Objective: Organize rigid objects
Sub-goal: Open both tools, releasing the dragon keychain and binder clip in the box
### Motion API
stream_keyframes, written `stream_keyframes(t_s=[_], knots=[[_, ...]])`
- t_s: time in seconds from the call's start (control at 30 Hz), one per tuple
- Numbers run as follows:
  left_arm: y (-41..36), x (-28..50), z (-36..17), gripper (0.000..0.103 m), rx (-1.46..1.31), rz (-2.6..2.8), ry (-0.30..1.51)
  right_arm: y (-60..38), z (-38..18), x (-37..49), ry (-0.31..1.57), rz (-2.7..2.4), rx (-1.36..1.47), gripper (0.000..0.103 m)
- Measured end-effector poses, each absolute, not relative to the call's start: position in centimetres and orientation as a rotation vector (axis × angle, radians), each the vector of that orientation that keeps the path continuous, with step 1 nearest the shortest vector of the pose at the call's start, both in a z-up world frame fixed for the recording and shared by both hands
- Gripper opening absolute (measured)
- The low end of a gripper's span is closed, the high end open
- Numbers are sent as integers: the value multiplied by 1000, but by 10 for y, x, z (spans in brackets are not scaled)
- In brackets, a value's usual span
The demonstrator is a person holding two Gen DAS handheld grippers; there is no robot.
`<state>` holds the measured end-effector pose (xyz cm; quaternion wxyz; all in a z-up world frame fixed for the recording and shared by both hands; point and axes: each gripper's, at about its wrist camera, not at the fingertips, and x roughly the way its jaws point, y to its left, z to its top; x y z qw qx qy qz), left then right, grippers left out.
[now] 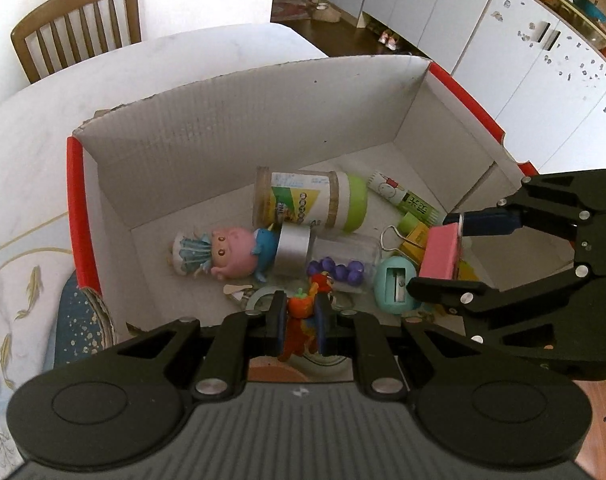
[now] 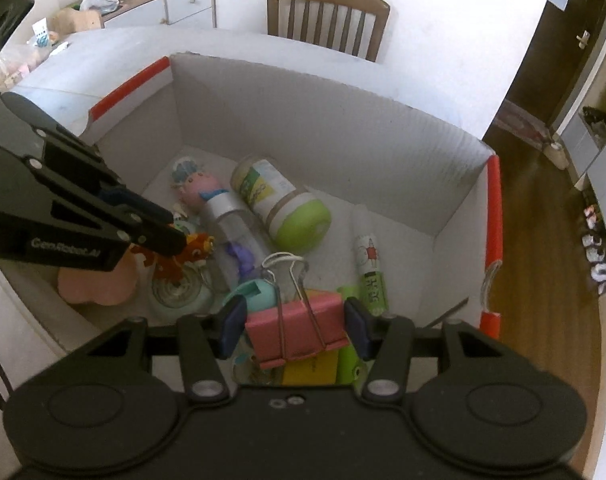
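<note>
Binder clip (image 2: 297,330) btwn right tongs (image 2: 295,328).

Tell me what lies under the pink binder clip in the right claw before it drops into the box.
The right claw holds the pink binder clip over clutter, not bare floor. Directly beneath lie a yellow block and a green piece, with the teal sharpener just beside. The box has open floor toward the far wall.

box (image 1: 239,128) white, red rims | binder clip (image 2: 297,330) pink | sharpener (image 1: 395,284) teal | jar lid (image 2: 303,224) lime green | toy (image 1: 299,320) orange
</note>
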<state>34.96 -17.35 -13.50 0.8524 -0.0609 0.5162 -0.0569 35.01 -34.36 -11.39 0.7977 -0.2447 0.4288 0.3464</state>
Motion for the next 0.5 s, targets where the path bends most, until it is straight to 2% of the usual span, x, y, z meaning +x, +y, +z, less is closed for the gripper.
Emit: stream_keyframes(t_s=[0.17,0.3,0.5], knots=[[-175,347,-133,14,-117,-110,1075,-345,-112,349,928,737,-504,54],[-174,344,-129,14,-122,-107,1061,-350,-106,348,925,724,-464,64],[-169,335,-118,14,-114,-129,1038,-356,-91,339,907,692,-402,65]])
